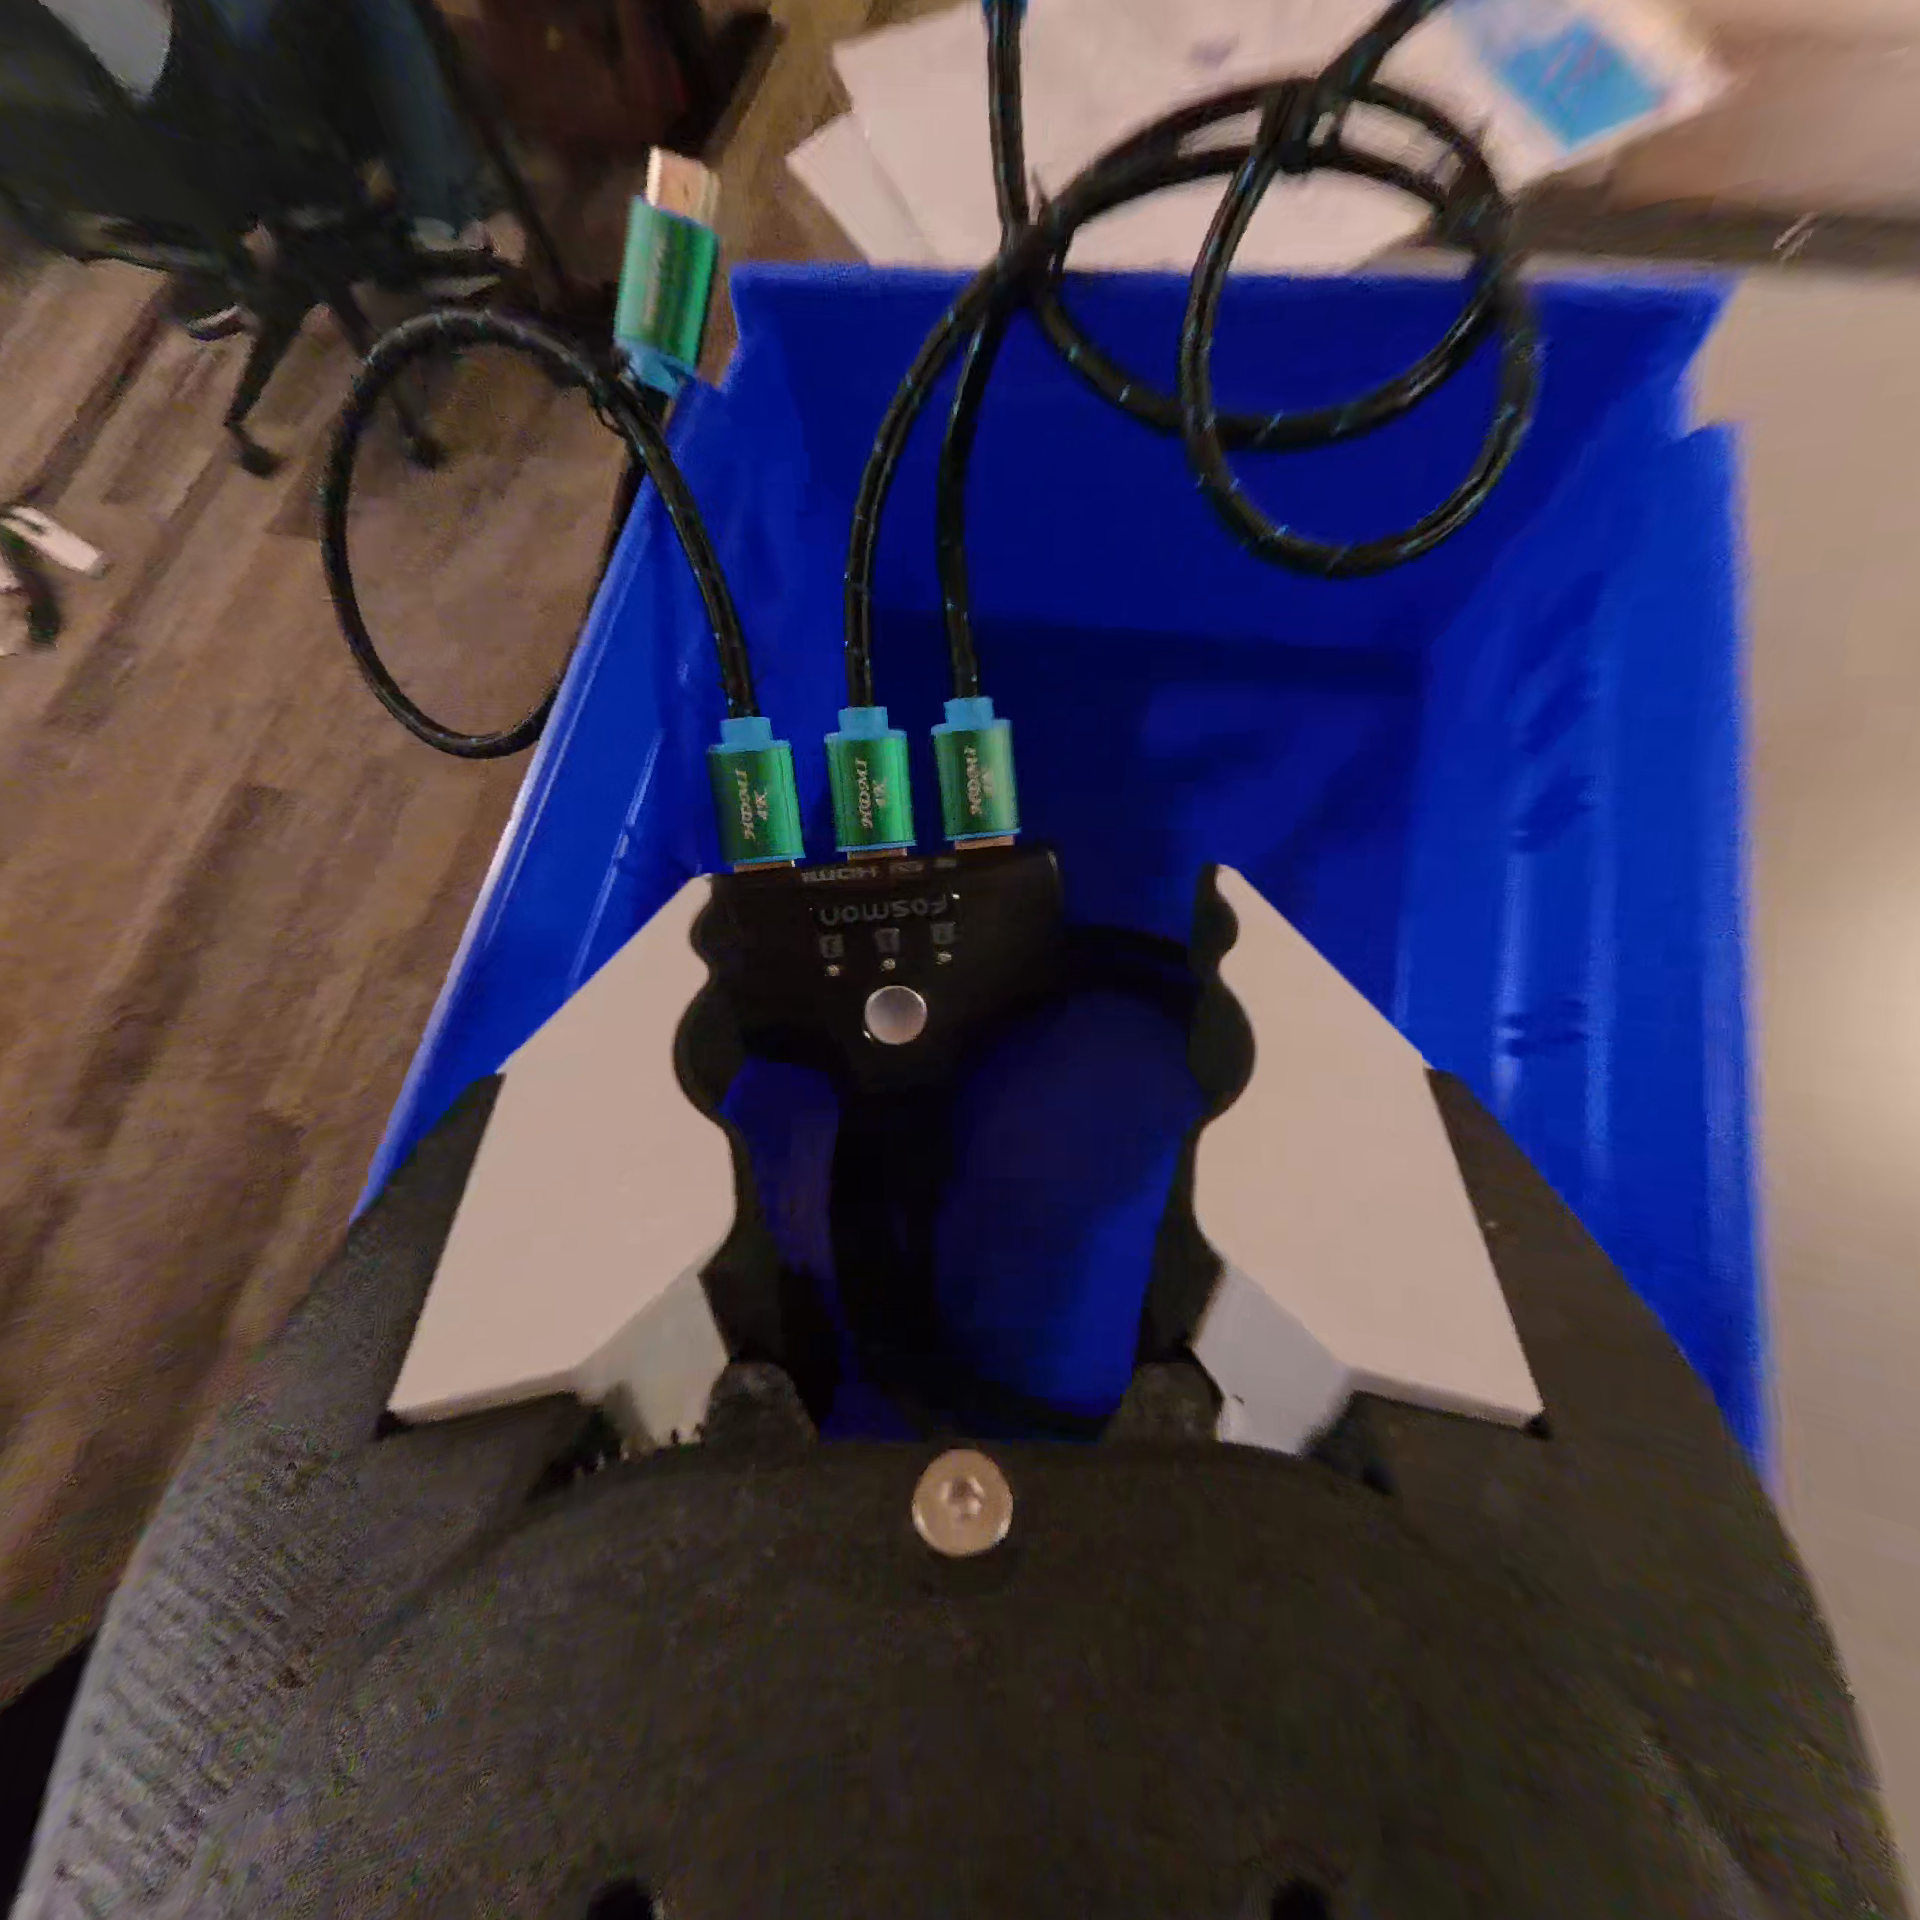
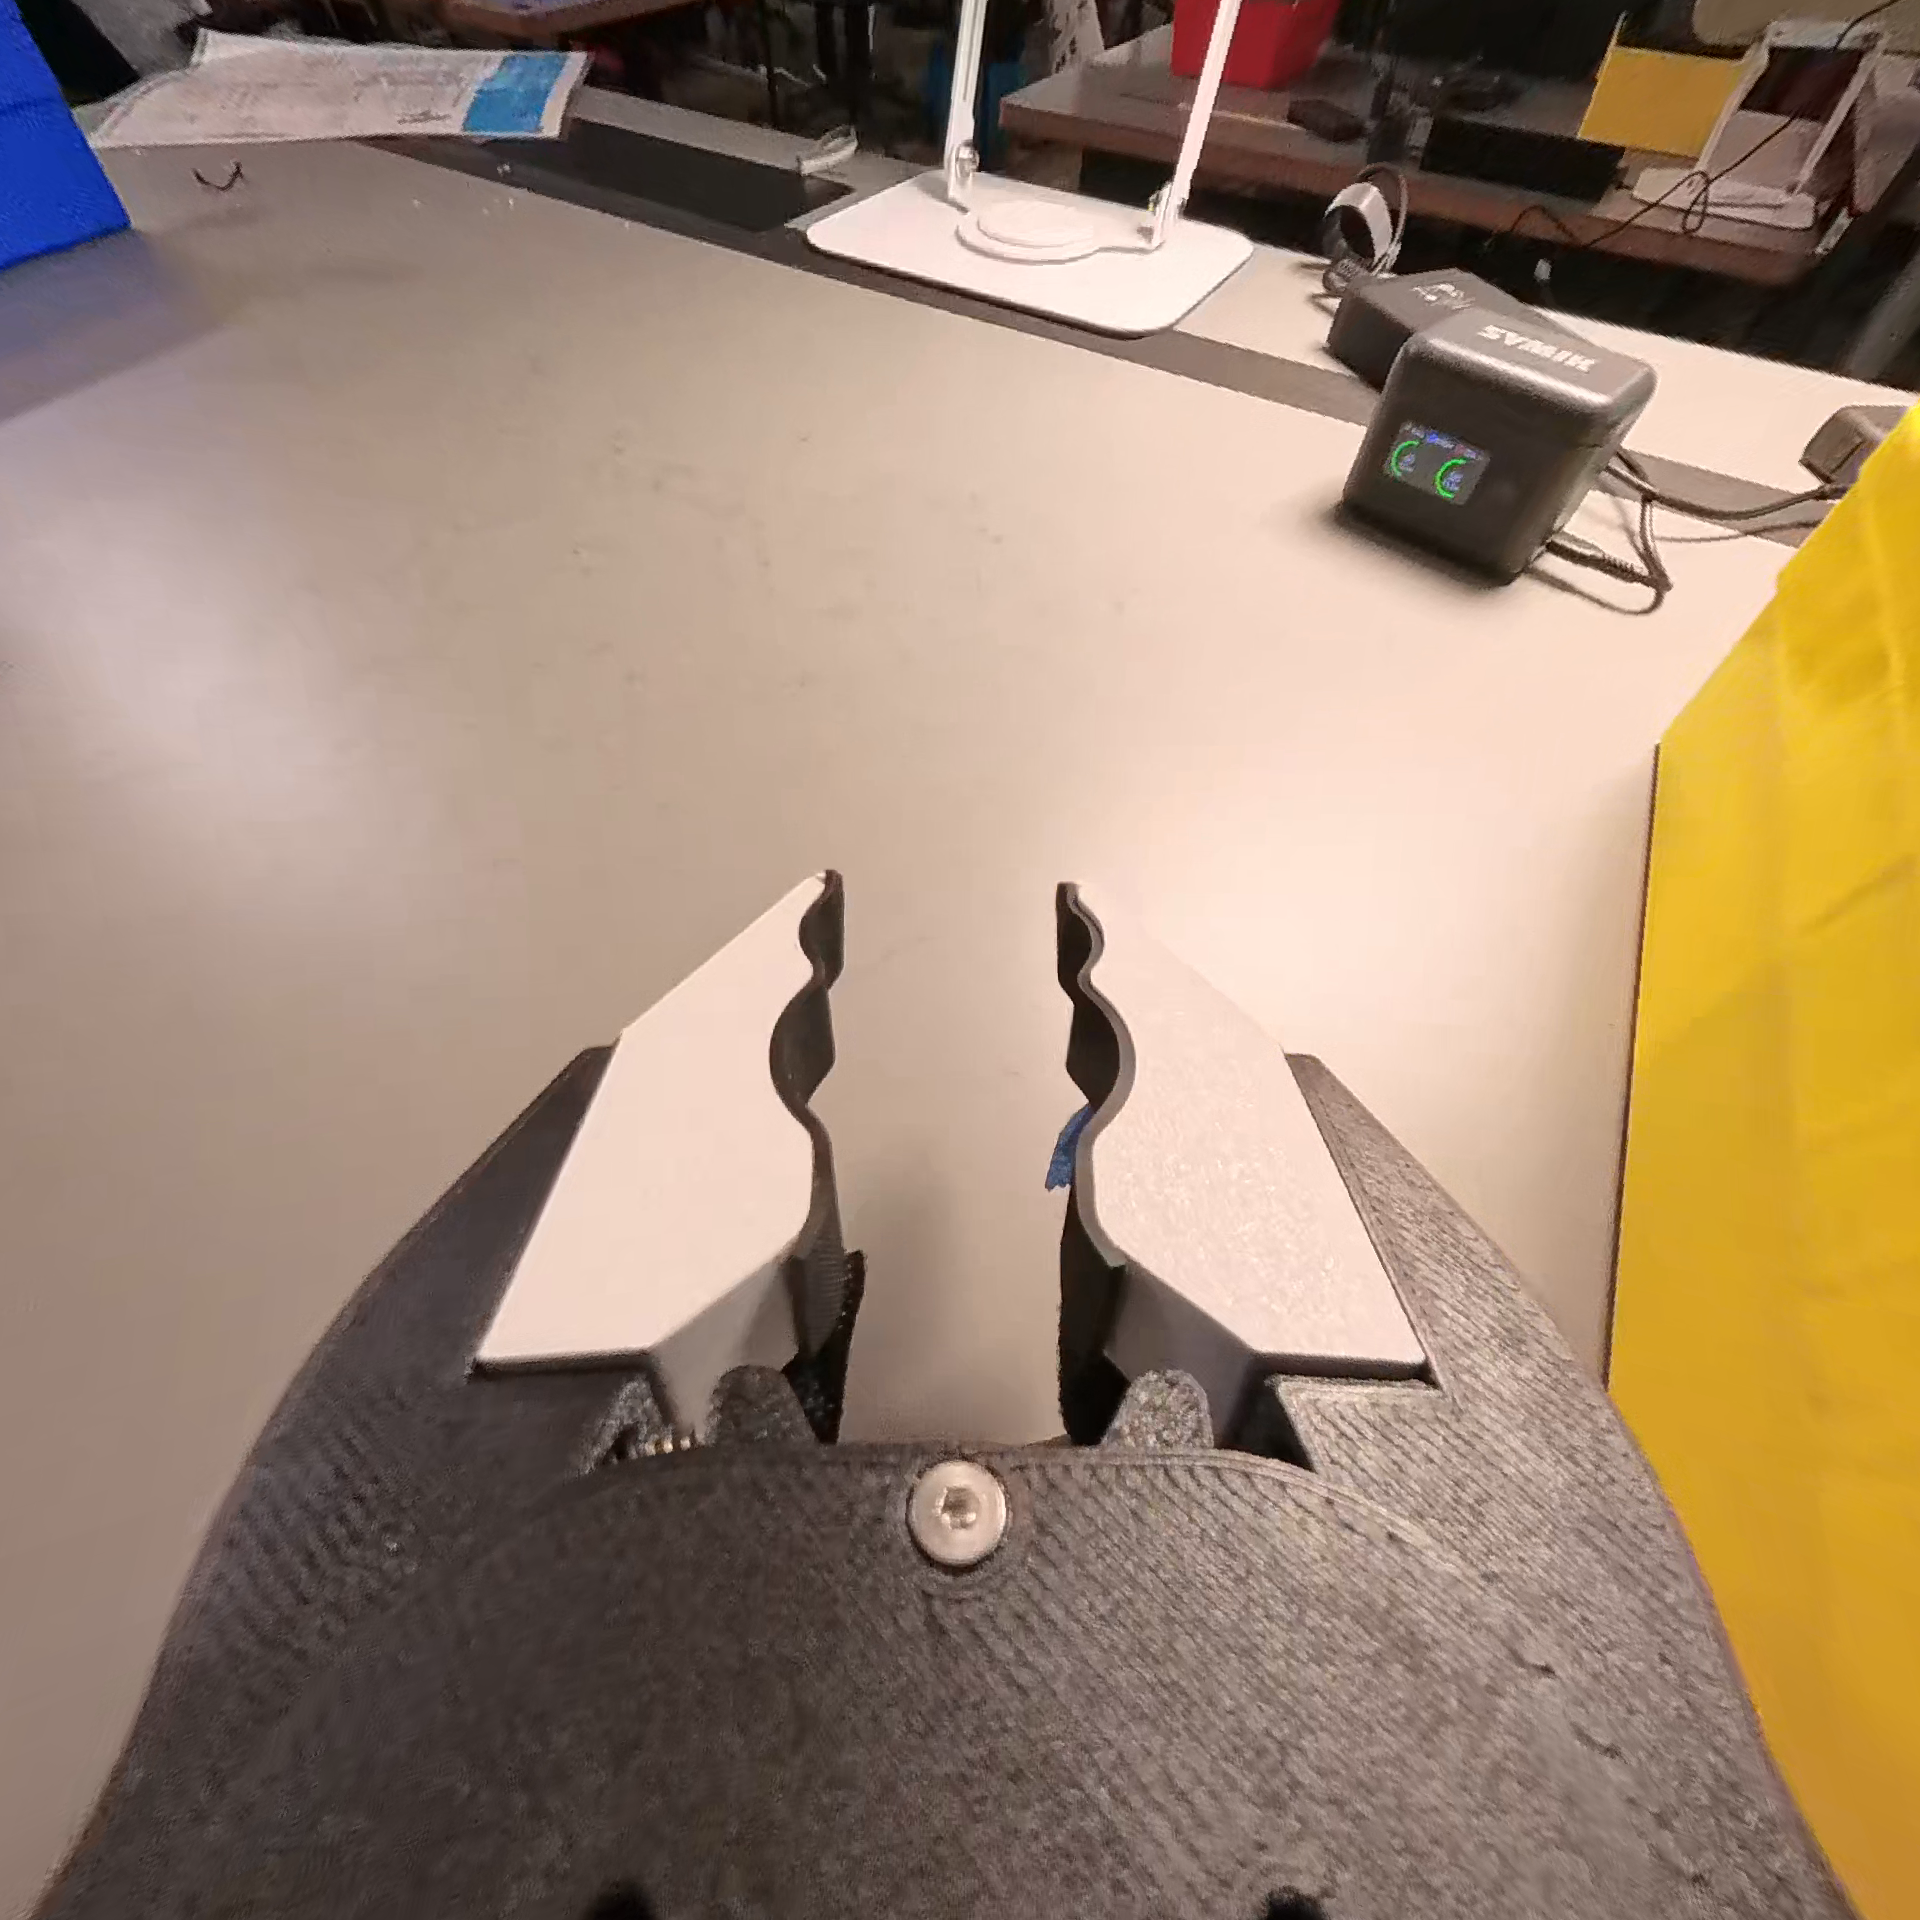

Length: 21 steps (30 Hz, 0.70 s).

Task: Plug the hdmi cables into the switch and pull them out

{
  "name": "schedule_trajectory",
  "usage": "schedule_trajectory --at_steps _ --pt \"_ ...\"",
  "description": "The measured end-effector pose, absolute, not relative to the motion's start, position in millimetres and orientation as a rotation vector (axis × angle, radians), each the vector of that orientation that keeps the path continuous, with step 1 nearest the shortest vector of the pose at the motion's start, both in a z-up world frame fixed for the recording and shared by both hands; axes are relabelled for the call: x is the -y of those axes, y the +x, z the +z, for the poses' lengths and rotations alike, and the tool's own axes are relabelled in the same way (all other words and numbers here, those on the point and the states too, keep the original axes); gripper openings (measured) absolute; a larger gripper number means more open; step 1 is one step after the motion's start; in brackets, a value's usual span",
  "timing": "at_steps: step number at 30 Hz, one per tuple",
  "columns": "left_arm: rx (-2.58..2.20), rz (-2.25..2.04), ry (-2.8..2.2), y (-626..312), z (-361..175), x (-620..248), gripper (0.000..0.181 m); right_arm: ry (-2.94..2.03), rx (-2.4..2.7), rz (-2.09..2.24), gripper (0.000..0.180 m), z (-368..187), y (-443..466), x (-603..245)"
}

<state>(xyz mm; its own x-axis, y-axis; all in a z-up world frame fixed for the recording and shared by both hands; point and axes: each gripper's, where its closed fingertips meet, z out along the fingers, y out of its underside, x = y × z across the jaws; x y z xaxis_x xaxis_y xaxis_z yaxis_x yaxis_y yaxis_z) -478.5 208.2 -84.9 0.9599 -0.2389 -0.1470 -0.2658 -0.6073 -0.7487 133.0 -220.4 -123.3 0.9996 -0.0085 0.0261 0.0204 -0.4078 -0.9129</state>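
Note:
In the left wrist view the black HDMI switch (image 1: 894, 935) sits between the fingers of my left gripper (image 1: 961, 878), above the blue bin (image 1: 1558, 727). It touches the left pad, and a gap shows at the right pad; the jaws stand wide apart. Three green HDMI plugs (image 1: 871, 790) are seated side by side in the switch. Their black braided cables (image 1: 1351, 312) loop up over the bin. A free green plug (image 1: 665, 275) hangs past the bin's left wall. My right gripper (image 2: 945, 883) is open and empty above the grey table (image 2: 623, 520).
A yellow bin (image 2: 1787, 1039) stands close on the right of the right gripper. A dark box with a lit screen (image 2: 1496, 447) and its cords sit at the back right, a white lamp base (image 2: 1039, 249) behind. Papers (image 2: 343, 94) lie far left. Wooden floor (image 1: 208, 935) lies left of the blue bin. Some 75 cm of space lies between my two pairs of fingers. My left tips are roughly 12 cm from the free green plug (image 1: 665, 275).

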Motion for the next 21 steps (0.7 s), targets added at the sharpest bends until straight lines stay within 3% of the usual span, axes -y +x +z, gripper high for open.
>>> schedule_trajectory --at_steps 2,4,8,12,21 --pt "-0.394 0.173 -2.286 -482 -102 -219 0.106 -1.996 0.014 -0.024 0.042 -124 133 218" --pt "-0.446 0.259 -2.309 -482 -112 -232 0.111 -2.01 0.023 -0.017 0.042 -126 132 217" --pt "-0.482 0.433 -2.368 -496 -118 -258 0.107 -2.028 0.053 -0.033 0.042 -130 130 216" --pt "-0.501 0.434 -2.421 -498 -130 -272 0.083 -2.027 0.064 -0.047 0.042 -130 130 216" --pt "-0.473 0.423 -2.262 -501 -92 -266 0.079 -1.991 0.055 -0.021 0.042 -124 131 218"
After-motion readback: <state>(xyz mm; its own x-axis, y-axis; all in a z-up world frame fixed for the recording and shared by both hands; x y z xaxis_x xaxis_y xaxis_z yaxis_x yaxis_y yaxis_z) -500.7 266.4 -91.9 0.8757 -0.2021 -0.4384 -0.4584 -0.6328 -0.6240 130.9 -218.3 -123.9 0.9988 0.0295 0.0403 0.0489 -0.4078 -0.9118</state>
